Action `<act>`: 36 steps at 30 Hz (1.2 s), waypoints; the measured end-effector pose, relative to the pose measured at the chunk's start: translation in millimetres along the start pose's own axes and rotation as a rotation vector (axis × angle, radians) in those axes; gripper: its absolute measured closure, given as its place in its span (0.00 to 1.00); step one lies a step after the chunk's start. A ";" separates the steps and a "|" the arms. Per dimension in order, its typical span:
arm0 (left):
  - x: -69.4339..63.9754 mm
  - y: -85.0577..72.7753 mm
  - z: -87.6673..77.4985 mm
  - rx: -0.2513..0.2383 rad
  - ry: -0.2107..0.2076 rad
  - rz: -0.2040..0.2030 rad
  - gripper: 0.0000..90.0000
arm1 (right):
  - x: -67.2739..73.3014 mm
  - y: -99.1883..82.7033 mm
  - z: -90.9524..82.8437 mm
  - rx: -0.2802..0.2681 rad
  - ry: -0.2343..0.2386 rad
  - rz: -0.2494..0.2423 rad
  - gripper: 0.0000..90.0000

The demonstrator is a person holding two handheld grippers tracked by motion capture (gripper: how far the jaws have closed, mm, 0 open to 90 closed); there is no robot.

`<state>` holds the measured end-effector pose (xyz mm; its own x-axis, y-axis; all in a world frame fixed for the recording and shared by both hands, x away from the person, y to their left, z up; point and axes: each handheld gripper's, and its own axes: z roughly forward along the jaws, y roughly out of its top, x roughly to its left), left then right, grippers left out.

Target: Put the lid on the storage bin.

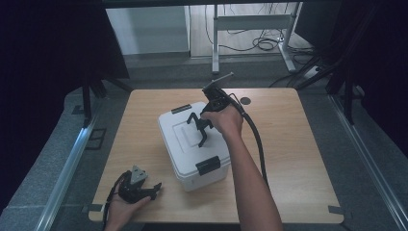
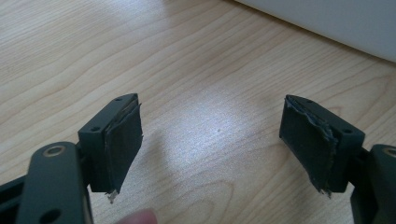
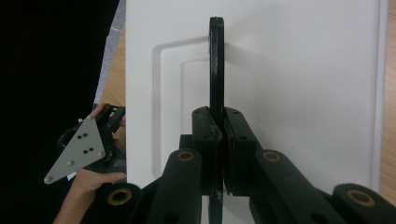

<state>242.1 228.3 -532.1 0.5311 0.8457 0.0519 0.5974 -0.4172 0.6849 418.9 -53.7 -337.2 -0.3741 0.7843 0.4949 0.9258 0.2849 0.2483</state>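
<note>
Right gripper [image 3: 219, 140] clamps the black handle [image 3: 216, 60] upright over the white box [image 1: 192, 144] at table centre; left gripper [image 1: 155, 188], at 7 o'clock, gapes wide on bare wood.

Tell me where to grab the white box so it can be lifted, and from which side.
Grip the black handle standing upright on the lid of the white box, coming straight down from above; it is thin, raised and central. The right gripper is shut on it that way.

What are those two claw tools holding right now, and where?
The right gripper pinches the white box's black carry handle, raised upright, near its middle. The left gripper is open over the table, holding nothing.
</note>
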 end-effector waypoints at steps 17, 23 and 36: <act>0.5 -0.2 -0.8 0.006 0.000 0.005 0.24 | -6.0 -5.1 8.2 -0.010 0.022 0.027 0.94; 0.4 0.2 -0.8 0.007 -0.001 0.013 0.24 | -13.0 -9.5 13.6 -0.010 0.020 0.043 0.94; 0.9 1.0 -1.0 0.004 -0.001 0.007 0.24 | -18.4 -10.7 13.0 -0.018 0.047 0.007 0.87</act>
<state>242.6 229.0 -530.6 0.5356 0.8426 0.0561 0.5963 -0.4244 0.6814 416.6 -64.0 -359.9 -0.3701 0.7593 0.5353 0.9275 0.2694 0.2592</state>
